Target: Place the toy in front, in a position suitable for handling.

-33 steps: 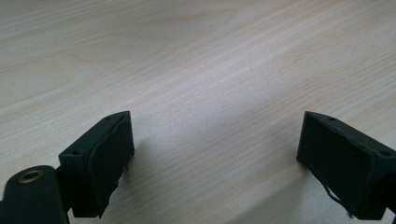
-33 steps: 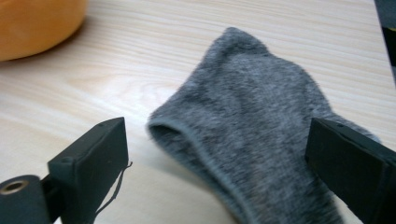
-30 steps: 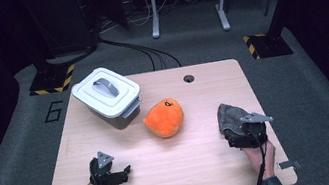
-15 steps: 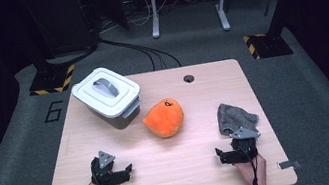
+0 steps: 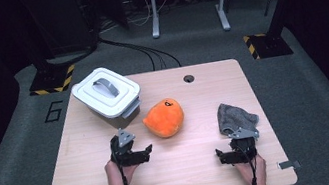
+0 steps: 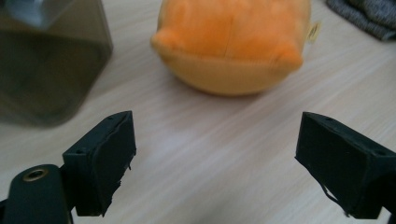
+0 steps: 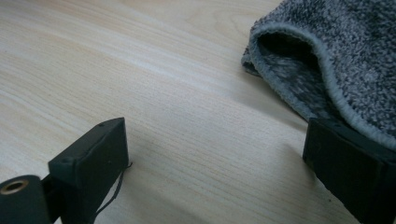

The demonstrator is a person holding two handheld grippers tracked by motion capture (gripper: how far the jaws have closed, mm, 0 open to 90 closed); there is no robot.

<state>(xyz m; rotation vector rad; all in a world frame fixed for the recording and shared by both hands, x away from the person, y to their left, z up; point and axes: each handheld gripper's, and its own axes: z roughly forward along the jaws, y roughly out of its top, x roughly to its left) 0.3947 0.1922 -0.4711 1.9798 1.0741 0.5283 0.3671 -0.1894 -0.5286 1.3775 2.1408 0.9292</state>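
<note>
An orange plush toy (image 5: 164, 118) lies in the middle of the table. My left gripper (image 5: 147, 152) stands open just in front and to the left of it. In the left gripper view the toy (image 6: 233, 46) lies close ahead of the open gripper (image 6: 219, 140), with nothing between the jaws. A crumpled grey cloth (image 5: 235, 117) lies at the right. My right gripper (image 5: 221, 156) is open near the front edge, just in front of the cloth and pointing left. In the right gripper view the cloth's folded edge (image 7: 336, 56) lies beside the right-hand jaw of the empty gripper (image 7: 217, 135).
A white lidded container (image 5: 106, 98) with a grey handle stands at the back left, and its dark wall (image 6: 46, 60) is near the left jaw. A cable hole (image 5: 188, 78) marks the wooden table (image 5: 192, 179) at the back. Dark floor surrounds it.
My left gripper has moved forward and right, toward the orange toy. My right gripper drew back off the grey cloth toward the front edge, then stayed there.
</note>
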